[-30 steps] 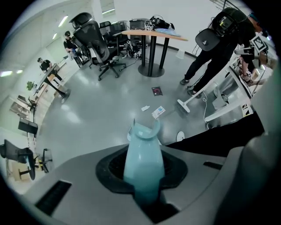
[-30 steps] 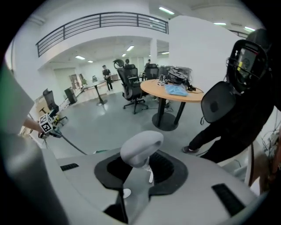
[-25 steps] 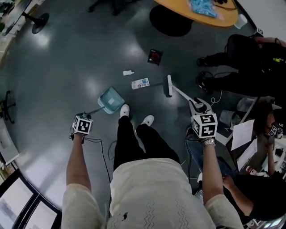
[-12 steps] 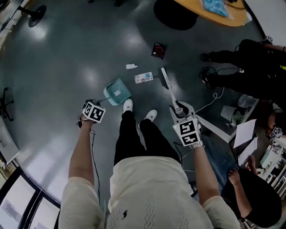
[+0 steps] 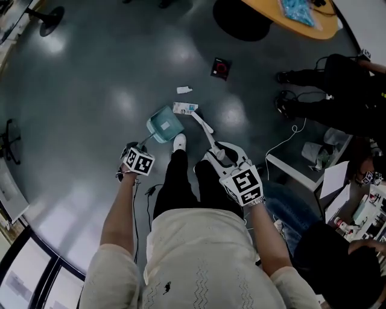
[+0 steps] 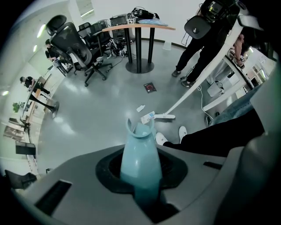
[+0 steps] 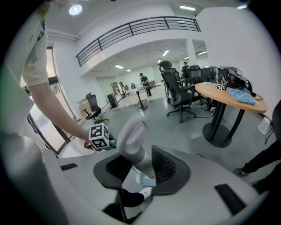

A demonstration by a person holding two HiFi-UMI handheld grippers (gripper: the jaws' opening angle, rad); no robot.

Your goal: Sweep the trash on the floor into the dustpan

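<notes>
Trash: the white-and-blue packet [image 5: 185,108] lay on the floor [image 5: 90,90] between the dustpan [image 5: 164,125] mouth and the broom head [image 5: 202,122], just beside both.
Axis: we had the broom handle running from the packet back to our right gripper [image 5: 224,156], the nearer one.
Jaws: our left gripper [image 5: 135,149] clenched the dustpan handle; the right clenched the broom handle.
Coming move: we judged a short leftward push enough.

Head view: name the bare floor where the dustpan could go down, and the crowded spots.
Free: the floor left of the dustpan, toward the stand base. Also beyond the white scrap, left of the dark packet. Crowded: around the carton and broom; a person's legs at right.
</notes>
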